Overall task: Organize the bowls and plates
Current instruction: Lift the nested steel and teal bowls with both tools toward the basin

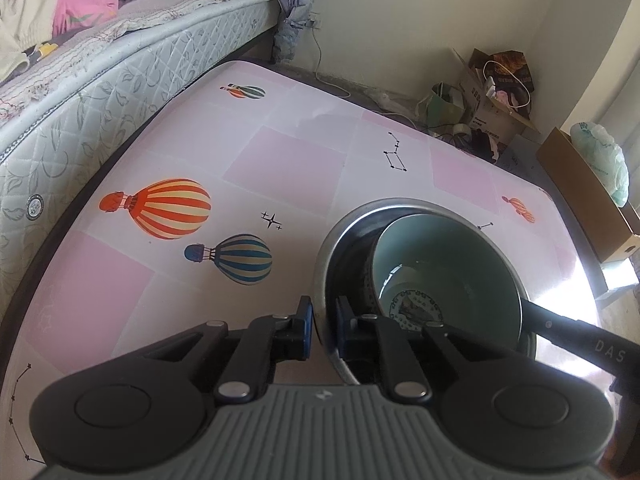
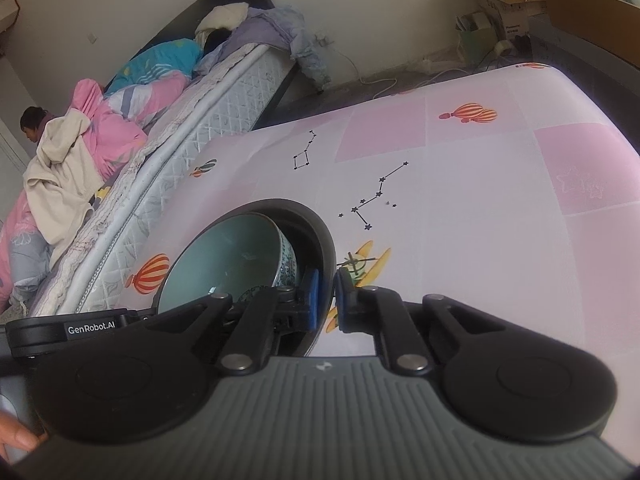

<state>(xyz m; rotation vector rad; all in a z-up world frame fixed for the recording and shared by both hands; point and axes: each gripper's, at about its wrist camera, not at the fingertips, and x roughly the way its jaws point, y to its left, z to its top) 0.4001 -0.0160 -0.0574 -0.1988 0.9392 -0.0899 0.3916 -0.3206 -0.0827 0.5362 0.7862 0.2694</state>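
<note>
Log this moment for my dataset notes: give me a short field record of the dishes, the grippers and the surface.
outer dish: metal bowl, on the table
inner dish: green ceramic bowl, tilted inside the metal bowl
left hand-held gripper: shut on the metal bowl's rim
right hand-held gripper: shut on the rim at the opposite side
surface: table with pink balloon-print cloth
beside table: bed
</note>
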